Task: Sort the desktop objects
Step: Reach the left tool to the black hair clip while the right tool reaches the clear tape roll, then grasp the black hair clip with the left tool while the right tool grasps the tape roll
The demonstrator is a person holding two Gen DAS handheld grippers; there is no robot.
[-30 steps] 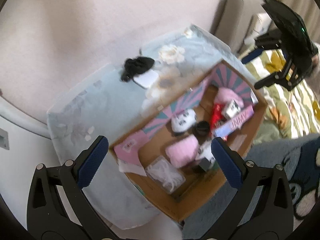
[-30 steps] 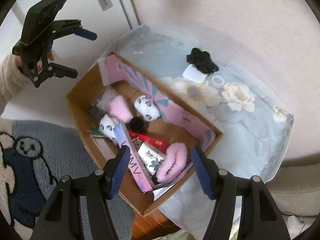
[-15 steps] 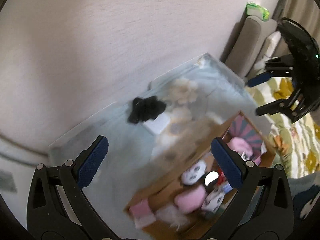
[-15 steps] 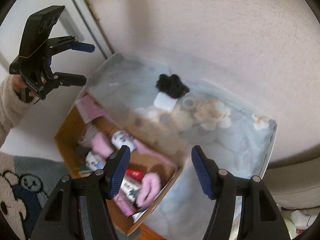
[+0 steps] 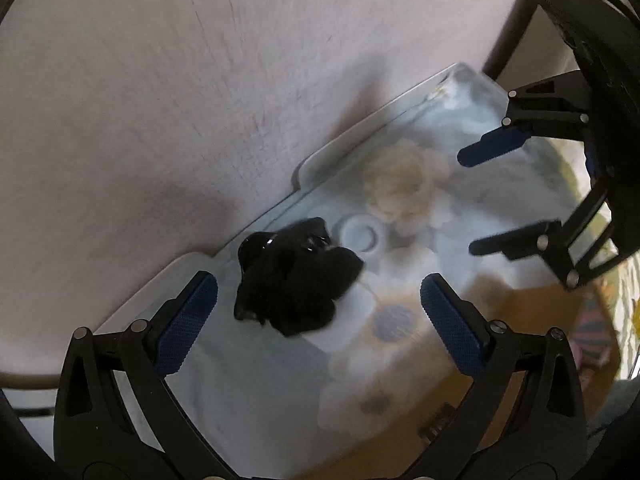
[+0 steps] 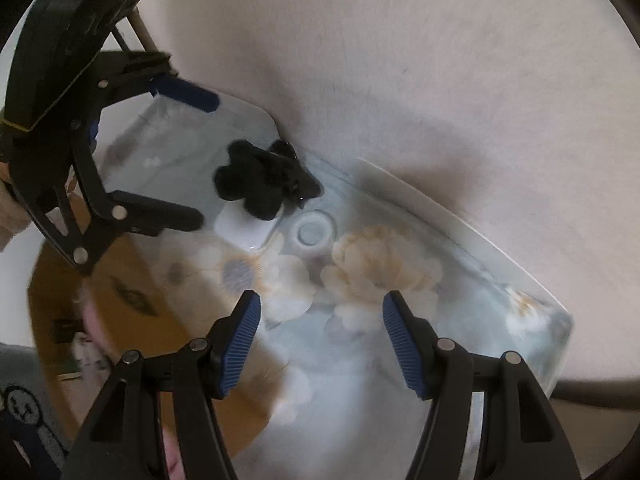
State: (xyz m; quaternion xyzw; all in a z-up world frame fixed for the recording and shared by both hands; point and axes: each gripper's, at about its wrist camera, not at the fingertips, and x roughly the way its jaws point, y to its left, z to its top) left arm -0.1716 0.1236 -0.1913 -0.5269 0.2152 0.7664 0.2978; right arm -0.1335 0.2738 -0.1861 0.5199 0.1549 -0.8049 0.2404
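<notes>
A black fluffy hair piece (image 5: 292, 276) (image 6: 260, 180) lies near the wall on the floral table top (image 5: 256, 380) (image 6: 460, 300). It partly covers a small white box (image 5: 352, 320) (image 6: 248, 230). Beside them sits a clear tape ring (image 5: 360, 234) (image 6: 314, 232). My left gripper (image 5: 320, 320) (image 6: 200, 156) hangs open over the black piece and the white box, with nothing between its fingers. Further right along the table my right gripper (image 6: 322, 340) (image 5: 480, 196) is open and empty too, above the flower print.
The wall runs close behind the objects. An open cardboard box (image 5: 540, 320) (image 6: 60, 300) with blurred items stands against the table's front edge. A grey rug (image 6: 24, 412) with a cartoon figure lies below it.
Both grippers have moved from above the cardboard box toward the wall and come lower over the table. The black piece, white box and ring now look much larger. The jaws keep the same width.
</notes>
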